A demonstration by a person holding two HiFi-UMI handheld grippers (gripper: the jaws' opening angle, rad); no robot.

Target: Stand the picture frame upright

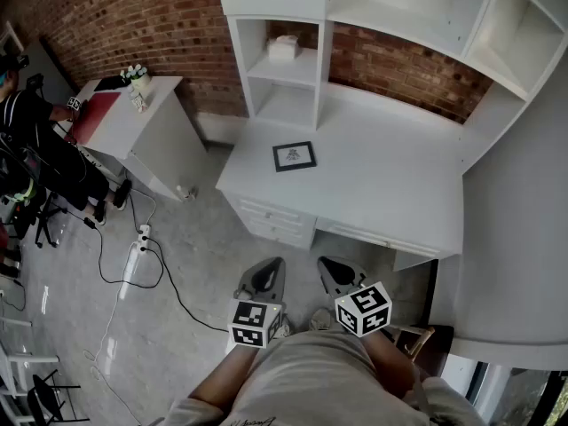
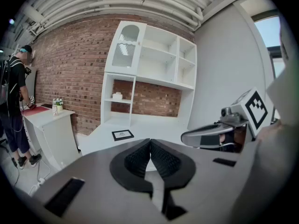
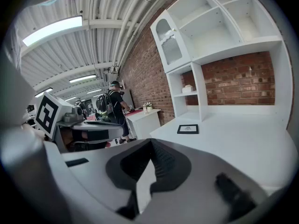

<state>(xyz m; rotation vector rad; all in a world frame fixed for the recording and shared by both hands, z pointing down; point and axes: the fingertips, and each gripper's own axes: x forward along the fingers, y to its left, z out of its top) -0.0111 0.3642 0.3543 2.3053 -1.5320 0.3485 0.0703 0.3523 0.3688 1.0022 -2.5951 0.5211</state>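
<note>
**Brick-walled workroom, white furniture**

A red brick wall point(image 1: 133, 25) backs a long white desk point(image 1: 399, 185) topped by an open white shelf unit point(image 1: 284, 71). A small white cabinet point(image 1: 164, 145) stands on the grey concrete floor point(image 1: 191, 264). A strip light point(image 3: 53, 29) glows on the ribbed white ceiling point(image 3: 93, 55).

A white table point(image 1: 390, 176) with open shelves point(image 1: 286, 76) stands against a brick wall point(image 1: 133, 25), and a small box point(image 1: 284, 48) sits on one shelf. To its left is a white cabinet point(image 1: 146, 140) with a small plant point(image 1: 137, 80) on top. A person point(image 1: 31, 136) stands beside it, and cables point(image 1: 133, 264) lie on the floor.

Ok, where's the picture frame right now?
In the head view the picture frame lies flat on the white desk, toward its left, before the open shelves.
</note>
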